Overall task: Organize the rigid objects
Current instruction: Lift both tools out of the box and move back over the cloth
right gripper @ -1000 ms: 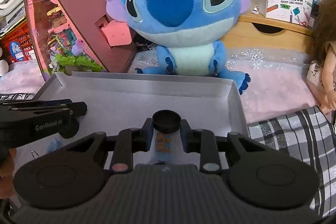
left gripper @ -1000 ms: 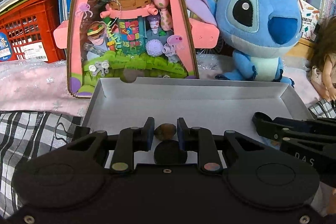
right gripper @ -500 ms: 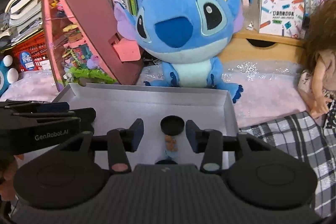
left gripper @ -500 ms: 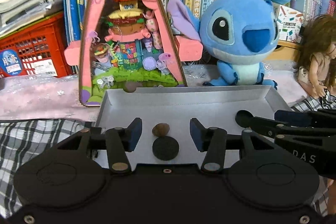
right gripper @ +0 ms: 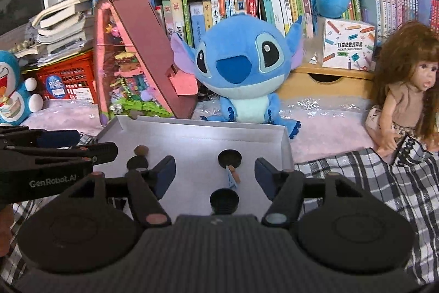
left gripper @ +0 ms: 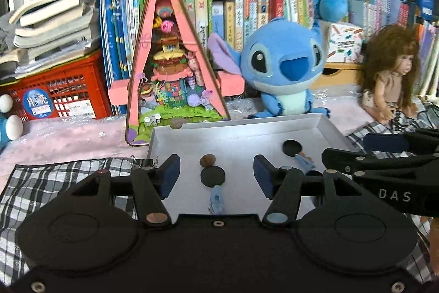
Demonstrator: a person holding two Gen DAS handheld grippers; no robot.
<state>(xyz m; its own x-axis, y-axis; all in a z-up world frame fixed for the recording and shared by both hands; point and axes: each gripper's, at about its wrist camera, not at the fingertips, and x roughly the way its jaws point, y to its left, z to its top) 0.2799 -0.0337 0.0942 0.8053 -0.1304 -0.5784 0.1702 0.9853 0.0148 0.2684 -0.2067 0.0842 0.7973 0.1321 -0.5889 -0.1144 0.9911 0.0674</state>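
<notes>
A shallow grey tray [left gripper: 236,133] [right gripper: 192,128] lies on the bed. In it lie a brown stone [left gripper: 207,159] [right gripper: 141,150] and two small bottles with black round caps. One bottle [left gripper: 213,177] [right gripper: 137,163] lies below the stone. The other bottle [right gripper: 230,161] [left gripper: 292,148] lies toward the tray's right side. My left gripper [left gripper: 216,175] is open and empty above the stone and first bottle. My right gripper [right gripper: 215,174] is open and empty above the second bottle. Each gripper shows at the edge of the other's view.
A pink triangular toy display [left gripper: 170,73] and a blue Stitch plush [left gripper: 285,73] stand right behind the tray. A doll [left gripper: 392,78] sits at the right. Red crate [left gripper: 55,92] and books line the back. A checked cloth [left gripper: 55,177] lies under the tray's front.
Both grippers opened, let go of their bottles in the tray, and pulled back and up. The bottles now lie flat in the tray.
</notes>
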